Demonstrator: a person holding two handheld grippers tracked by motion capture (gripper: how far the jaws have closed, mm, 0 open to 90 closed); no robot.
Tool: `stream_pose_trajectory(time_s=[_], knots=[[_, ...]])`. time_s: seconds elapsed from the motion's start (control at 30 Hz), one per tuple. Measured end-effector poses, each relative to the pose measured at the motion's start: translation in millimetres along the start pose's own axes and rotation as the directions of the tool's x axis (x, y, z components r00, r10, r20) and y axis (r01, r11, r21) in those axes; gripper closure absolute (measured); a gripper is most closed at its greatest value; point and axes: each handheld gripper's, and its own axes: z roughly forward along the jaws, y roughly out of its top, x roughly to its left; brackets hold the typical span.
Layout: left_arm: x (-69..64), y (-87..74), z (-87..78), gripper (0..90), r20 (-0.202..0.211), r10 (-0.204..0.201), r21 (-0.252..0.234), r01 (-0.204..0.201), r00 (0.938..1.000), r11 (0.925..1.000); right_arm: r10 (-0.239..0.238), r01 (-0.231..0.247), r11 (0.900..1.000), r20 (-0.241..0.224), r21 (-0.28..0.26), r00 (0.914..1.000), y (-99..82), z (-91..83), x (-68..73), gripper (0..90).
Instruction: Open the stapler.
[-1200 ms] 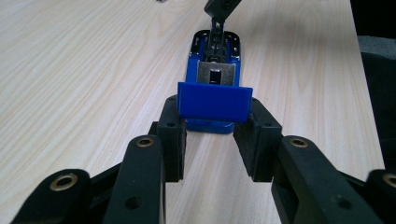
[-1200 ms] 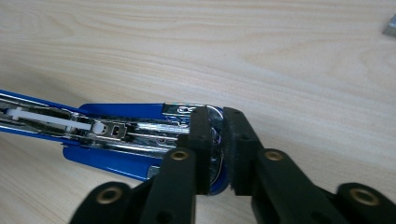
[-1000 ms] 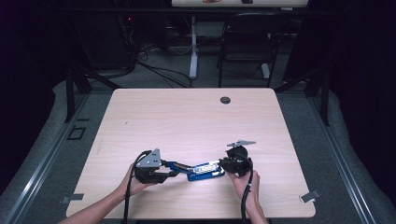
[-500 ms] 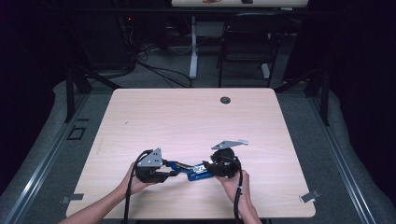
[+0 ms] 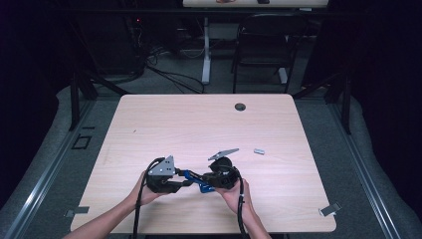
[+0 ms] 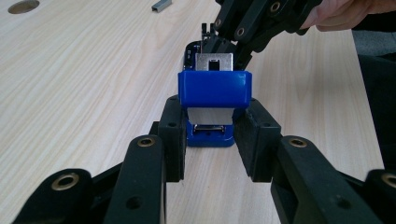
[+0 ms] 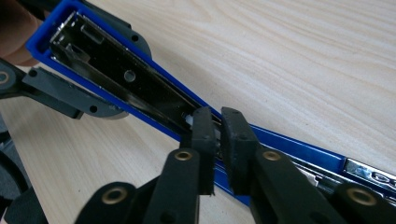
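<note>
Near the front edge of the light wooden counter [image 5: 199,124], a blue plastic stapler with a bright metal staple channel [image 5: 198,180] lies between the two hand-held tools. The left gripper [image 5: 185,183] holds one end of this stapler: in the left gripper view its black fingers [image 6: 172,135] press on both sides of the blue body [image 6: 214,100], clamped on it just above the counter surface. The right gripper [image 5: 205,179] meets the stapler from the opposite side. In the right gripper view the stapler lies open, with the metal channel [image 7: 126,81] exposed inside the blue frame. Whether staples sit in the channel cannot be told. The right fingers [image 7: 204,135] have just been closing and now stand nearly together at the channel's edge, with a small pale part at their tips; whether they pinch anything cannot be told.

A small grey metal staple strip [image 5: 258,151] lies loose on the counter, well apart from both tools on the right side; it also appears at the top of the left gripper view [image 6: 161,4]. A round dark cable hole [image 5: 240,106] sits near the far counter edge. Both of the person's hands grip the tool bodies from the near side.
</note>
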Motion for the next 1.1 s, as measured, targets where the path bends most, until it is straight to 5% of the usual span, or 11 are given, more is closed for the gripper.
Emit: stream_pose_trajectory(time_s=[0.43,0.53,0.67,0.87,1.1], knots=[[-0.6,2.9,1.9,66.4,0.003,0.001,-0.022,-0.001,1.0,0.9998,-0.069,0.067,0.9966,0.039,0.048,0.9968,5.3,-0.4,2.1,89.9],[-1.3,3.7,2.3,66.5,0.001,0.006,-0.025,-0.006,1.0,0.9997,-0.016,0.015,0.9991,-0.019,-0.04,0.9997,9.1,-11.7,-2.0,85.7],[-0.2,2.5,2.0,66.4,0.005,-0.004,-0.024,0.004,1.0,0.9997,-0.03,0.022,0.9953,-0.088,-0.095,0.9956,18.0,-17.1,5.3,86.5],[1.4,-1.4,-0.7,66.0,0.01,-0.011,-0.002,0.011,0.9999,0.9999,-0.011,0.01,0.9997,-0.08,-0.021,0.9967,14.7,-5.7,0.8,88.0],[2.0,-4.9,-2.1,65.0,-0.001,-0.03,0.028,0.03,0.9996,0.9992,-0.017,0.016,0.9998,-0.068,-0.012,0.9976,12.0,0.9,1.4,88.3]])
